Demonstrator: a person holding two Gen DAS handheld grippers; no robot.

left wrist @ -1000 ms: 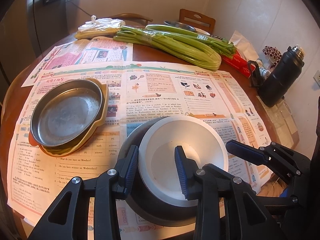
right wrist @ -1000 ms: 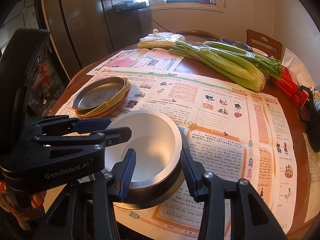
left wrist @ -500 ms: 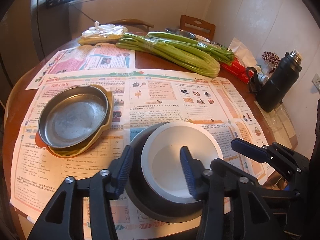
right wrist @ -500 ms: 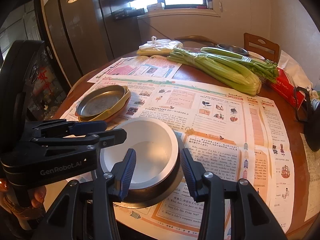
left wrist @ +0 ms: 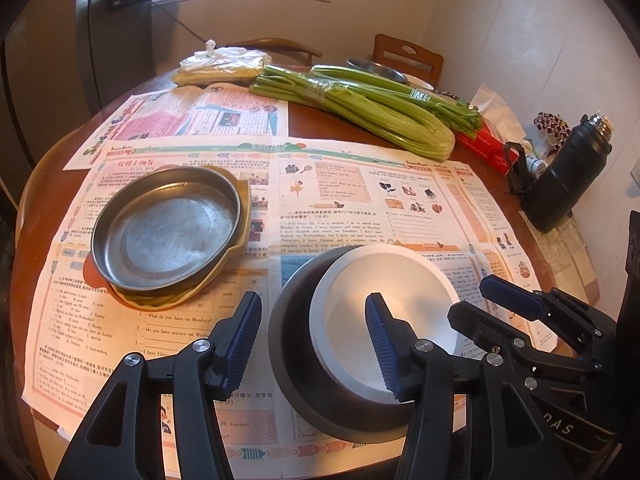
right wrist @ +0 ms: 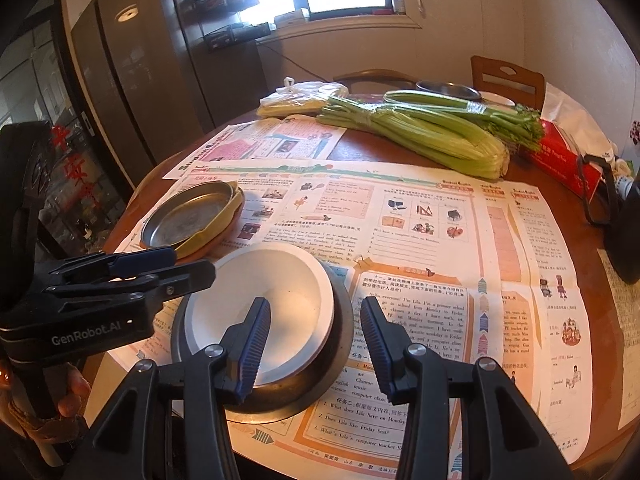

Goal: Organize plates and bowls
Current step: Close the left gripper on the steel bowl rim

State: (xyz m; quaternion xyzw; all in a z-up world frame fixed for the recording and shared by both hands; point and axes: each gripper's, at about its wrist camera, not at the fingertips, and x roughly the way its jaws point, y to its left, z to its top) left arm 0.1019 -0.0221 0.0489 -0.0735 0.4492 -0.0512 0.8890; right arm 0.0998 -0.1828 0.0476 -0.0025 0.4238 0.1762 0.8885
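Note:
A white bowl sits nested in a dark bowl on the newspaper near the table's front. My left gripper straddles their left rim. Its jaws are opening, one finger is inside the white bowl, and the pads stand clear of the rim. My right gripper straddles the right rim, shut on both bowls, one finger inside and one outside. To the left, a metal plate lies stacked in a yellow dish.
Celery bundles and a plastic bag lie at the back. A black flask and a red tissue box stand on the right. A metal bowl and a chair are at the far edge.
The left gripper's jaws have spread apart and let go of the bowls' left rim. The right gripper has kept its grip on the right rim. The bowls have stayed put.

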